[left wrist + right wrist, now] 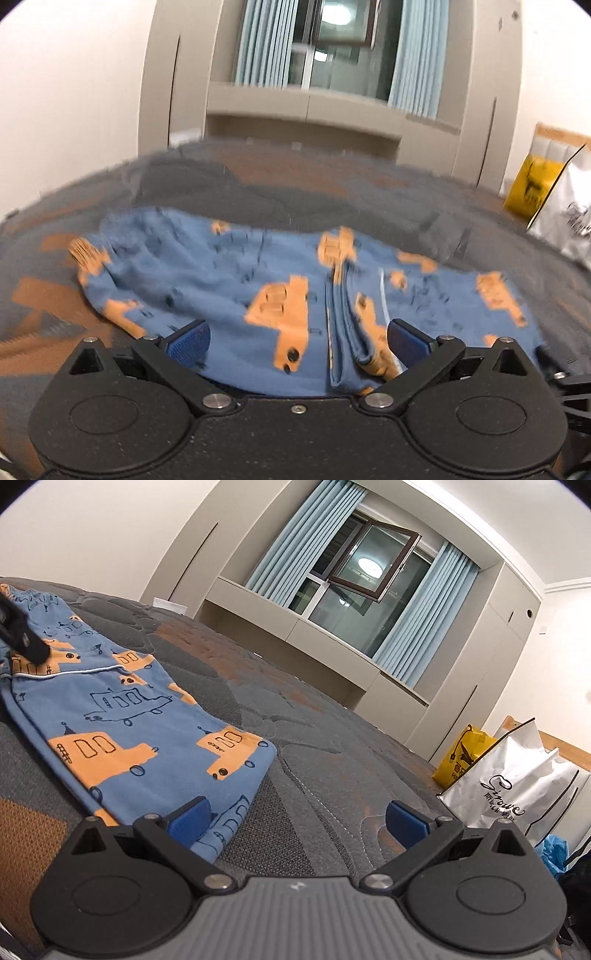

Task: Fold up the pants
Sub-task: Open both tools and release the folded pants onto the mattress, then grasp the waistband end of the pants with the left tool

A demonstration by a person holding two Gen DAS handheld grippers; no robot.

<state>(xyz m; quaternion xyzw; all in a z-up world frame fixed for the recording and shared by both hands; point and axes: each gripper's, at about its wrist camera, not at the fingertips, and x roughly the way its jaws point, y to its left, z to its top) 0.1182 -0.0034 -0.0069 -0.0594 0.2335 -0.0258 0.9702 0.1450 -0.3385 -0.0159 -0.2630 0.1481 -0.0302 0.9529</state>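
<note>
Pants [229,280] spread flat on mattress [295,184], blurred in left view, sharp in right. Left gripper [298,341] wide open over the fabric, gripping nothing. Right gripper [295,823] wide open too, empty, left pad over the hem. Seen sharply only from right: yellow bag [463,757], white bag [517,786], open window [369,565].

Open window [373,570] between pale blue curtains [424,627], beige cabinets [491,672], white walls [92,528].
</note>
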